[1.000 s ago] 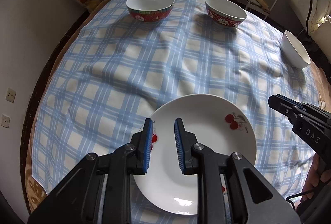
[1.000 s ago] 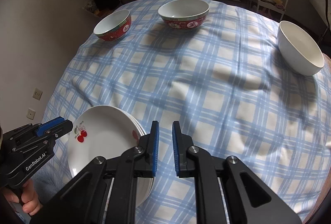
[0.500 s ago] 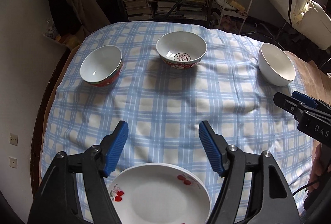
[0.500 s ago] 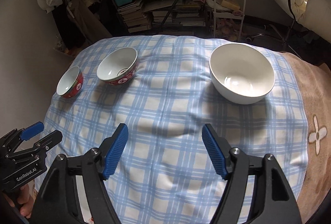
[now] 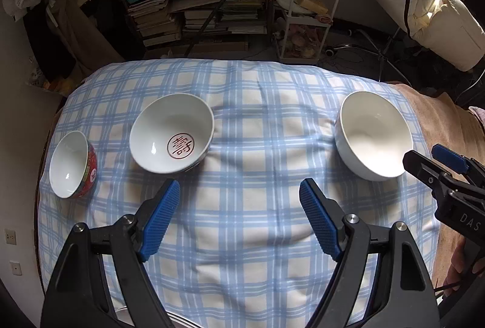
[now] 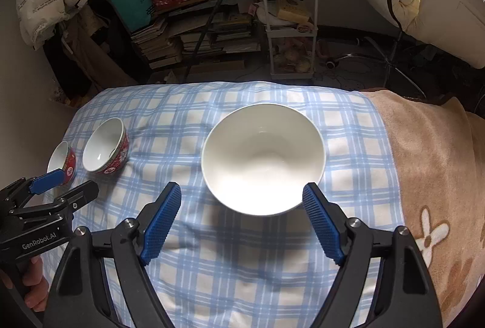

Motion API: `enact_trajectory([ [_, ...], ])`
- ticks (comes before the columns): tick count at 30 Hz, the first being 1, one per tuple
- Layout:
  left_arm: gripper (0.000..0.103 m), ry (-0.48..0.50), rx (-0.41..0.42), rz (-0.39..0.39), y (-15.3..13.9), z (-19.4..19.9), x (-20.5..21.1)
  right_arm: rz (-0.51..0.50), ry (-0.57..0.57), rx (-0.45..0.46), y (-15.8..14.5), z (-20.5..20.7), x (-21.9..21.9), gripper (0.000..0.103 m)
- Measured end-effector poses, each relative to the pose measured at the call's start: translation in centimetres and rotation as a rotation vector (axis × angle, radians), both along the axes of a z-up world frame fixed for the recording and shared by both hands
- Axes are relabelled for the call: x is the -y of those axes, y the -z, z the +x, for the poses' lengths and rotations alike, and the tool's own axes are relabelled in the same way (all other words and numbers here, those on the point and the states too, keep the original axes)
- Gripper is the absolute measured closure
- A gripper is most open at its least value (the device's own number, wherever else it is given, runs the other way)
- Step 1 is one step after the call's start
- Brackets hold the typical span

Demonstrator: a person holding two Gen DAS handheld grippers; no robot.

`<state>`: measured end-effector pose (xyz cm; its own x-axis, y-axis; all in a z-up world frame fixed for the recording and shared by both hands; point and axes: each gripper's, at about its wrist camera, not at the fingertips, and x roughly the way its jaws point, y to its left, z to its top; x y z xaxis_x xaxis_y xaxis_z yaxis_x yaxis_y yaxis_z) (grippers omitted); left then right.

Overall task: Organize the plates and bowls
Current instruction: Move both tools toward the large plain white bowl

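Three bowls stand on the blue checked cloth (image 5: 242, 146). A small red-sided bowl (image 5: 72, 165) is at the far left, a wider bowl with a red emblem inside (image 5: 171, 137) is beside it, and a plain white bowl (image 5: 374, 135) is at the right. My left gripper (image 5: 239, 215) is open and empty, over bare cloth between the emblem bowl and the white bowl. My right gripper (image 6: 242, 217) is open and empty, its jaws just short of the white bowl (image 6: 263, 158). The rim of the stacked white plates (image 5: 178, 320) shows at the bottom edge.
A tan blanket with a flower print (image 6: 430, 164) covers the right part of the table. Behind the table are stacked books on shelves (image 5: 194, 15) and a white trolley (image 5: 306, 9). The right gripper also shows in the left wrist view (image 5: 448, 176).
Both grippers opened from shut and moved forward, away from the plate stack toward the bowls. The white bowl now lies right in front of the right gripper.
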<state>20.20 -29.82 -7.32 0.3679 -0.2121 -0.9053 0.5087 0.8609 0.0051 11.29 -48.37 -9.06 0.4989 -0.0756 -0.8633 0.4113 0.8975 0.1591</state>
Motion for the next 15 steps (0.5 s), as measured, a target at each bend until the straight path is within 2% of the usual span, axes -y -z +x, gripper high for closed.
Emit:
enact_trajectory([
  [7,0.023,0.058,-0.008,-0.015,1.2,1.2,5.2,0.025,0.067,-0.047,2.4,0.6,4.8,0.017],
  [13,0.023,0.114,-0.025,-0.019,3.3,1.8,9.1,0.054,0.095,-0.095,5.4,0.8,6.8,0.017],
  [15,0.023,0.116,-0.054,-0.022,4.2,2.2,10.1,0.064,0.095,-0.113,6.3,0.9,7.1,0.019],
])
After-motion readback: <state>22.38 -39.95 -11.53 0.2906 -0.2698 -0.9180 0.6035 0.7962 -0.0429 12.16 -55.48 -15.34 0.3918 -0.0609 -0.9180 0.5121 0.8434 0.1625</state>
